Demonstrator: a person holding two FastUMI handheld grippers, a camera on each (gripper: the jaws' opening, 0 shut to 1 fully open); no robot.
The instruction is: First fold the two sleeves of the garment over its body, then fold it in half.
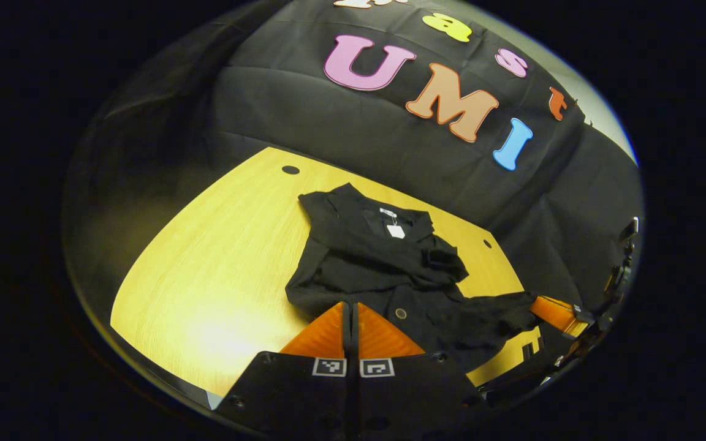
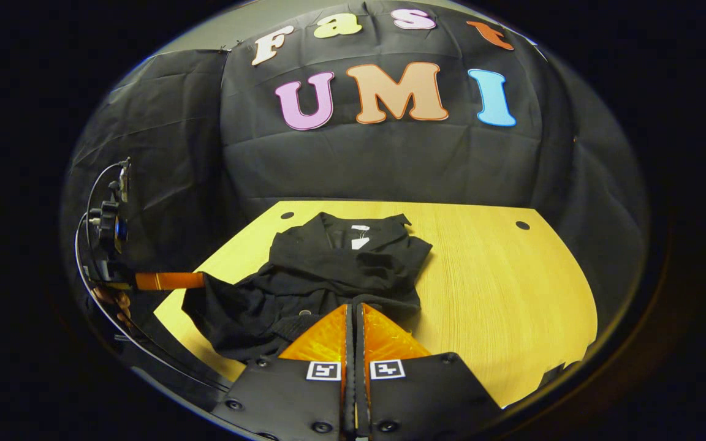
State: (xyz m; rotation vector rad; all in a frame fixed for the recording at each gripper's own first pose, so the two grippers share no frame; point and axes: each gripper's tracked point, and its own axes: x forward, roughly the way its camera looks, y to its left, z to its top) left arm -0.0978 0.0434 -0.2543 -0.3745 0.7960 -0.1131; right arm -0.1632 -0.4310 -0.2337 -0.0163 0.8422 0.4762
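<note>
The black shirt (image 2: 328,269) lay on the wooden worktop (image 2: 500,294), its collar and white tag (image 2: 360,242) toward the far edge by the cloth wall (image 2: 390,159) and its hem toward the near edge. Both sleeves looked already folded over the body, bunched in a ridge across the chest, which suggested the sleeve step was done and the half fold was in hand.

The left gripper (image 1: 350,309) and the right gripper (image 2: 354,311) each sat at the hem end of the shirt, fingers drawn together to a thin slit. Cloth lay right at the tips in both views, but whether any of it was pinched between the fingers I could not tell. In the right gripper view the left gripper (image 2: 197,280) reached in from the worktop's near left corner and met a tongue of hem cloth that looked lifted and pulled out sideways, so a grip there seemed likely. In the left gripper view the right gripper (image 1: 540,306) met the opposite hem corner in much the same way.

Holding the two hem corners made sense: from there both could be carried toward the collar together, keeping the fold square. The loose sleeves might slip if the lift was uneven
</note>
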